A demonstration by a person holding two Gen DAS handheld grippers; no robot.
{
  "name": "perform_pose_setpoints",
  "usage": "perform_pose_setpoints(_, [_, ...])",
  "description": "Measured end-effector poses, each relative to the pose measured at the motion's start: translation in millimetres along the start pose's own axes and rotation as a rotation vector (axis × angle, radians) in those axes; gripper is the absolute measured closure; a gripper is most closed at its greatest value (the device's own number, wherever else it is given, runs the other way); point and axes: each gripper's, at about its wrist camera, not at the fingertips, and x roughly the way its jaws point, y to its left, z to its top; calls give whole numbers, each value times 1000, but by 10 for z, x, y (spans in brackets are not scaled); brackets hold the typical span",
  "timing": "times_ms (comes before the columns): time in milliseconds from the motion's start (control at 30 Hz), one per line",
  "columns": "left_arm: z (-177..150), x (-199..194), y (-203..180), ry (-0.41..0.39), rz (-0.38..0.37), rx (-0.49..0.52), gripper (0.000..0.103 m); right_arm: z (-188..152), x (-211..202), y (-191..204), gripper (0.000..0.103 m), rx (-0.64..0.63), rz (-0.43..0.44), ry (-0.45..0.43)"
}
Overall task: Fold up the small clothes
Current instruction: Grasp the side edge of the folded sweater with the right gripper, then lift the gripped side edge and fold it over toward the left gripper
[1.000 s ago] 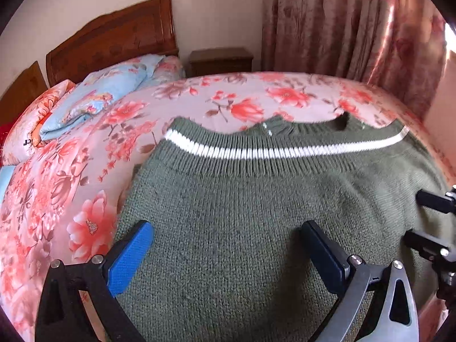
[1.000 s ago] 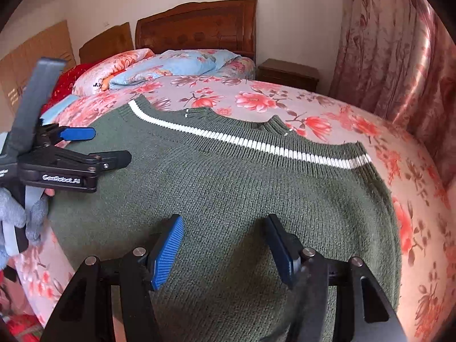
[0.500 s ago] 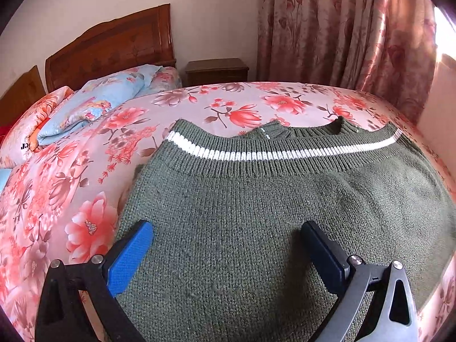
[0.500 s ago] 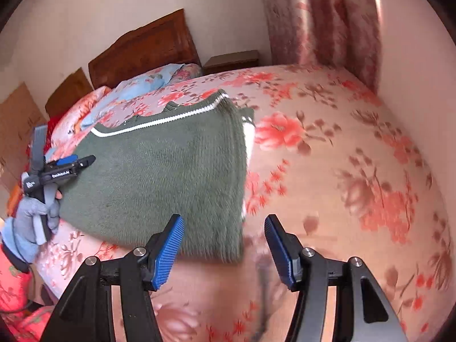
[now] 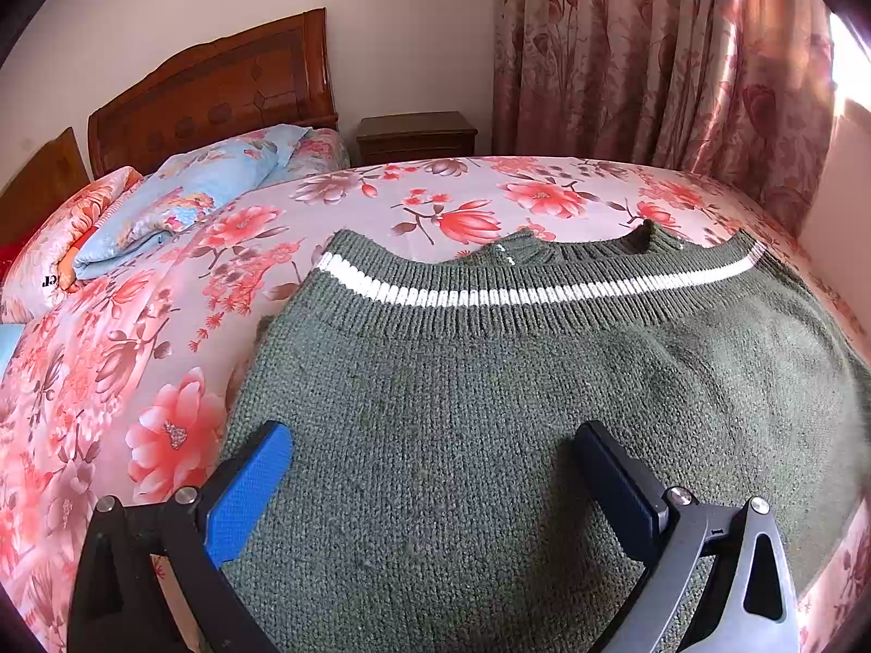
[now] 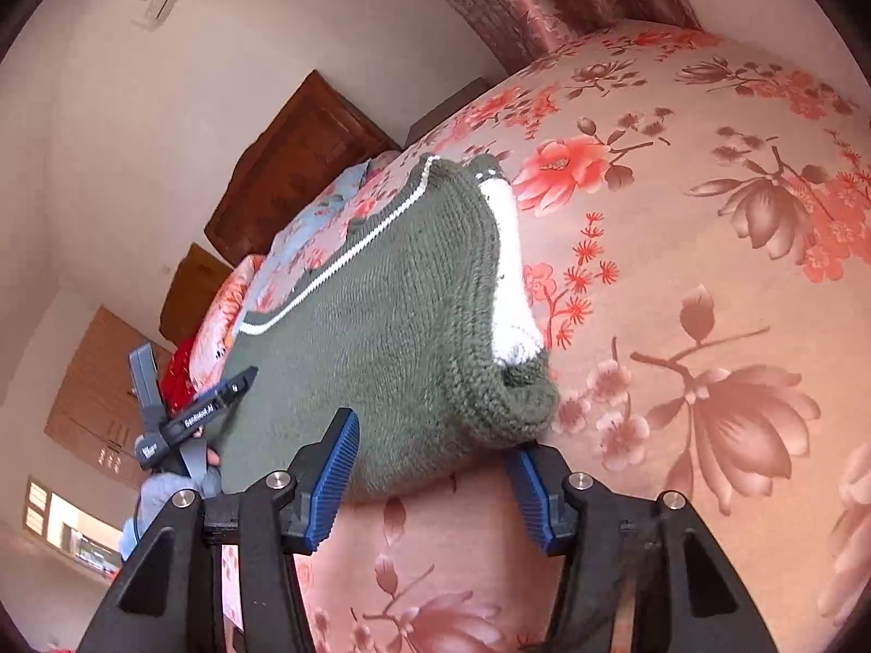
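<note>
In the left wrist view, the green sweater (image 5: 490, 408) lay folded flat on the floral bedspread (image 5: 163, 326), with its white-striped ribbed hem on the side toward the wooden headboard (image 5: 218, 92). The left gripper (image 5: 435, 490) hovered over the near part of the sweater, its blue-padded fingers (image 5: 247, 490) spread wide and holding nothing. Pillows (image 5: 179, 201) lay between the sweater and the headboard, and a nightstand (image 5: 416, 136) stood beside the headboard.

In the right wrist view, the sweater (image 6: 381, 326) was seen from its side edge, where a white inner layer showed. The right gripper (image 6: 435, 473) was at the sweater's near corner, its fingers (image 6: 337, 479) spread on either side of that corner, not pressed on it. The left gripper (image 6: 218, 397) was at the sweater's far side.
</note>
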Motion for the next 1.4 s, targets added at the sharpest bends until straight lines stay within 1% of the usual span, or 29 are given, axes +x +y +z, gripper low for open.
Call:
perform_pose_setpoints(67, [-1, 0, -3, 0, 3, 1, 0, 72, 102, 38, 48, 12, 2, -7])
perform_pose_setpoints(167, [1, 3, -2, 0, 4, 1, 0, 203, 306, 203, 48, -17, -16, 9])
perform_pose_setpoints(200, [1, 2, -6, 0, 4, 1, 0, 249, 383, 232, 48, -7, -12, 7])
perform_pose_setpoints(233, [1, 3, -5, 0, 4, 1, 0, 300, 470, 225, 48, 26, 10, 8])
perform_pose_setpoints(267, [3, 3, -5, 0, 4, 0, 0, 347, 535, 191, 52, 68, 29, -7])
perform_pose_setpoints(333, [3, 3, -9, -1, 8, -1, 0, 424, 617, 159, 57, 108, 49, -36])
perform_pose_setpoints(400, [4, 1, -8, -2, 9, -6, 0, 460, 649, 82, 74, 148, 72, -47])
perform_pose_setpoints(467, [6, -19, -36, -5, 19, 2, 0, 441, 603, 31, 77, 160, 106, -58])
perform_pose_setpoints(500, [6, -43, -63, -1, 27, -2, 0, 424, 555, 53, 77, 138, 108, -68])
perform_pose_setpoints(533, [10, -81, -103, 10, 18, -23, 0, 402, 504, 101, 77, 101, 98, -78])
perform_pose_setpoints(600, [26, -188, -254, 9, -61, -49, 0, 352, 385, 210, 77, 11, 64, -103])
perform_pose_setpoints(633, [45, -239, -392, -2, -82, -24, 0, 328, 331, 244, 77, -24, 53, -110])
perform_pose_setpoints(667, [67, -275, -548, -10, -74, 21, 0, 305, 284, 259, 77, -44, 44, -114])
perform_pose_setpoints(733, [96, -265, -854, -5, -48, 113, 0, 271, 219, 253, 77, -53, 31, -118])
perform_pose_setpoints(800, [70, -108, -1082, 43, 9, 177, 0, 242, 175, 247, 77, -60, 23, -122])
perform_pose_setpoints(833, [70, -91, -1094, 28, -6, 148, 0, 223, 124, 223, 77, -63, 21, -129])
perform_pose_setpoints(900, [82, -67, -1033, 75, -58, 70, 0, 198, 45, 192, 77, -69, 12, -145])
perform_pose_setpoints(933, [75, -89, -1003, 82, -82, 52, 0, 198, 20, 193, 77, -71, 5, -148])
perform_pose_setpoints(967, [51, -135, -997, 77, -87, 57, 0, 190, 1, 197, 77, -76, -1, -150])
perform_pose_setpoints(1033, [-42, -262, -1006, 57, -71, 85, 0, 184, -55, 201, 77, -87, -15, -160])
perform_pose_setpoints(1133, [-345, -467, -1010, 53, -120, 90, 0, 187, -137, 201, 77, -87, -33, -182])
perform_pose_setpoints(1200, [-563, -638, -1121, 9, -133, 154, 0, 208, -160, 222, 77, -93, -49, -188])
perform_pose_setpoints(1233, [-666, -704, -1202, 7, -139, 200, 0, 223, -155, 241, 77, -97, -59, -191])
perform_pose_setpoints(1333, [-862, -817, -1340, -22, -99, 312, 0, 267, -159, 327, 77, -117, -95, -201])
perform_pose_setpoints(1367, [-869, -848, -1319, -24, -112, 315, 0, 273, -163, 370, 77, -131, -114, -206])
perform_pose_setpoints(1400, [-845, -871, -1255, -19, -138, 294, 0, 285, -160, 423, 77, -152, -134, -209])
